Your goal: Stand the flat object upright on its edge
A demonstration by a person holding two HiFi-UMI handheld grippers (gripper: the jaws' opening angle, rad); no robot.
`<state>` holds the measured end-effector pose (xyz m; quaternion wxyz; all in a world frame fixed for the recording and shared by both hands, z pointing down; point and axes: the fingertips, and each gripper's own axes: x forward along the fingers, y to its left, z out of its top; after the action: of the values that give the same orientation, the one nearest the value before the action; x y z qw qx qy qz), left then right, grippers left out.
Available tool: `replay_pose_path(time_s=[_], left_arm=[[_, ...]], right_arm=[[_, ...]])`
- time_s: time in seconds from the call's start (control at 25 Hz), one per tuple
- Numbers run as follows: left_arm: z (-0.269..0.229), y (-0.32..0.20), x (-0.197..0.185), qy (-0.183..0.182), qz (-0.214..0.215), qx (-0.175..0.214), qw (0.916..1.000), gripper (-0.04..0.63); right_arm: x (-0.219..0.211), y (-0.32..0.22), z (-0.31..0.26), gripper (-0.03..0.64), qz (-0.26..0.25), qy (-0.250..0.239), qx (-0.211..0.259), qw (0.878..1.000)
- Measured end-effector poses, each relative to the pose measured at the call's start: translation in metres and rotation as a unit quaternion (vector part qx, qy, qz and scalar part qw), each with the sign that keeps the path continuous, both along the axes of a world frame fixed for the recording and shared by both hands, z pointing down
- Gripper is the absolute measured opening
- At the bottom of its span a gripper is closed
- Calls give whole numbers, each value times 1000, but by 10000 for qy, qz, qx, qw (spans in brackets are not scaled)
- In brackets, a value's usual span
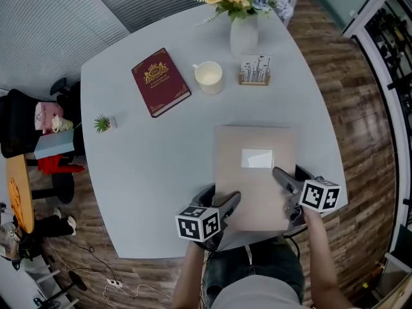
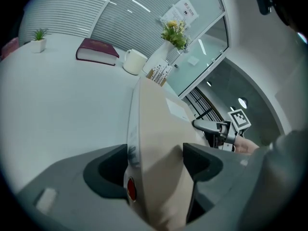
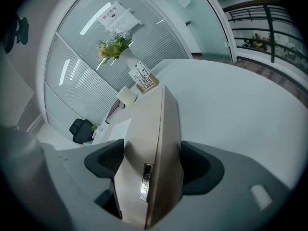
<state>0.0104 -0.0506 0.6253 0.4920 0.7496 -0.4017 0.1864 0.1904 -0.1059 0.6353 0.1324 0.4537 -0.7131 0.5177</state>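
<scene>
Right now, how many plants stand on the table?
2. A vase of flowers stands at the far edge of the table; a small potted plant stands near its left edge. None appears to be hidden.
</scene>
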Motion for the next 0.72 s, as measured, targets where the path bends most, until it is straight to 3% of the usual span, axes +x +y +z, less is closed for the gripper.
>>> replay_pose_path(time_s=[0.72], left_arm=[[-3,0,-1,-15,73,-106,9999,354]], right_arm=[[-2,1,-7,373,-269,28,-51,9996]])
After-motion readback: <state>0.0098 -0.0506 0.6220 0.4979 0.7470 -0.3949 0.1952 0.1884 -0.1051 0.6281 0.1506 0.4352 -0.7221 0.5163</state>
